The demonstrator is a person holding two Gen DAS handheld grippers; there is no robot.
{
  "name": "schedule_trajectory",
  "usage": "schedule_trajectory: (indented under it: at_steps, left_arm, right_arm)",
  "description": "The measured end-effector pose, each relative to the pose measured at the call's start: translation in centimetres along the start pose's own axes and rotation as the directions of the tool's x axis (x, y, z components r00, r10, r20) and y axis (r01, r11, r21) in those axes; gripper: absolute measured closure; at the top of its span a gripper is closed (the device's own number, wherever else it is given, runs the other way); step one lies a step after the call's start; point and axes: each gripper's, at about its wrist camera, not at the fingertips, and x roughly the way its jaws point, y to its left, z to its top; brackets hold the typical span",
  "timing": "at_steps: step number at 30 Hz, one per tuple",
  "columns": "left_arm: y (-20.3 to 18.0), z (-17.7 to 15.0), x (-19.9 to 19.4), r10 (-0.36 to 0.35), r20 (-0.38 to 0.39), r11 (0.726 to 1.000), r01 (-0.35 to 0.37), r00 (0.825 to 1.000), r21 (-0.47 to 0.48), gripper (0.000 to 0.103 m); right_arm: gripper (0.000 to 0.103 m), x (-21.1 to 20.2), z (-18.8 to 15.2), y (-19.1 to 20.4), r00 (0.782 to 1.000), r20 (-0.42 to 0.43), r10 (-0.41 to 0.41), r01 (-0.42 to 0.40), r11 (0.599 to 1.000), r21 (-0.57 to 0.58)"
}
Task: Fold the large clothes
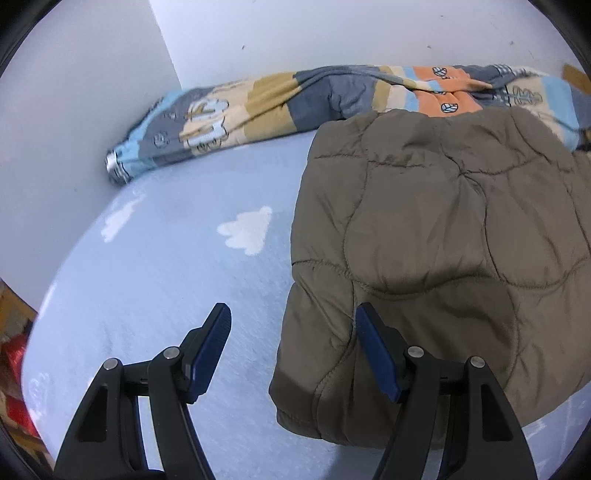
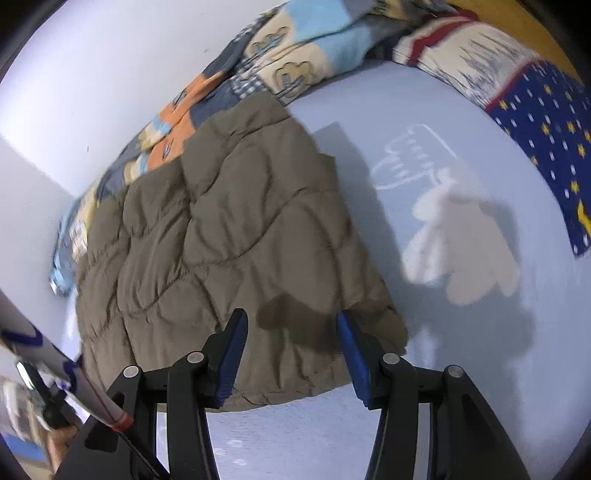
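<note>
Here, a bed (image 1: 155,280) covered in a pale blue sheet with white cloud shapes is seen filling most of both views, bounded by a white wall (image 1: 332,33) along the top. A folded olive quilted jacket (image 1: 436,236) is laid flat on the sheet, occupying the right half of the left wrist view and the centre left of the right wrist view. Its far edge is overlapped onto a patterned blanket (image 1: 258,103) in blue, tan, grey and orange, which is bunched along the wall across the upper part of both frames. A second blanket (image 2: 546,122), navy with yellow stars and a cream band, is seen at the upper right of the right wrist view.

The left claw (image 1: 293,321) is held wide apart at the bottom of its frame, nothing gripped; one finger is seen over the jacket's near left corner, the other over bare sheet. The right claw (image 2: 291,325) is likewise spread, its pads not pressed on anything, with the jacket's near edge seen between and beyond the fingers. A white pole (image 2: 55,373) with blue and red markings is crossed through the lower left of the right wrist view.
</note>
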Motion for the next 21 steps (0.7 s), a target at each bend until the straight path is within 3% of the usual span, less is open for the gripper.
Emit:
schedule_trajectory:
  at_steps: [4,21]
  left_arm:
    - [-0.4,0.0,0.0,0.02,0.014,1.0,-0.02,1.0,0.022,0.034]
    - [-1.3,-0.3,0.0,0.044,0.033,0.998,-0.045,0.998,0.045,0.034]
  right_arm:
    - [0.048,1.8,-0.5,0.2,0.999,-0.049,-0.012,0.011,1.0,-0.009]
    - [0.042,3.5,-0.6,0.2,0.997,-0.075,-0.026,0.024,0.999,-0.022]
